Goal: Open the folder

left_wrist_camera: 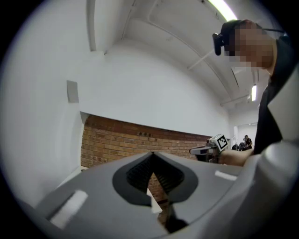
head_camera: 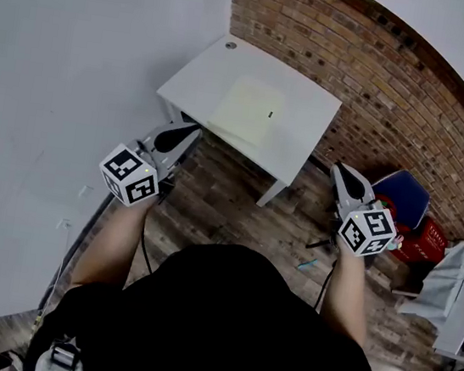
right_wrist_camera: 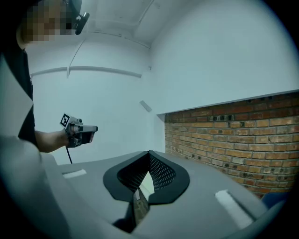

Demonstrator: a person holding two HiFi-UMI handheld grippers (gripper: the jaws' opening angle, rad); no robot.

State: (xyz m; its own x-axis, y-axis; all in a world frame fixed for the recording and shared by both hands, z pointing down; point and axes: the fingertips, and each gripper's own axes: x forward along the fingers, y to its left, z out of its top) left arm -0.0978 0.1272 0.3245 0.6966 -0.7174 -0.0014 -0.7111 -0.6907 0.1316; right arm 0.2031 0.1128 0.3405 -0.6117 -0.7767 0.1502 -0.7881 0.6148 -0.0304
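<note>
L gripper [head_camera: 186,131] & R gripper [head_camera: 341,172], mid-frame: jaws together on both, nothing btwn. Pale folder [head_camera: 247,110] flat on white table [head_camera: 298,142], upper centre

I'm facing a small white table [head_camera: 302,123], tucked into the corner. Behind it runs a red brick wall [head_camera: 383,82], and on its left a plain white wall [head_camera: 70,55] rises. Dark wood-plank floor [head_camera: 228,210] spreads under the table and in front of it. Right of the table, against the brick, sits a blue chair [head_camera: 402,196]. Overhead, a strip light [left_wrist_camera: 223,8] glows on the white ceiling.
</note>
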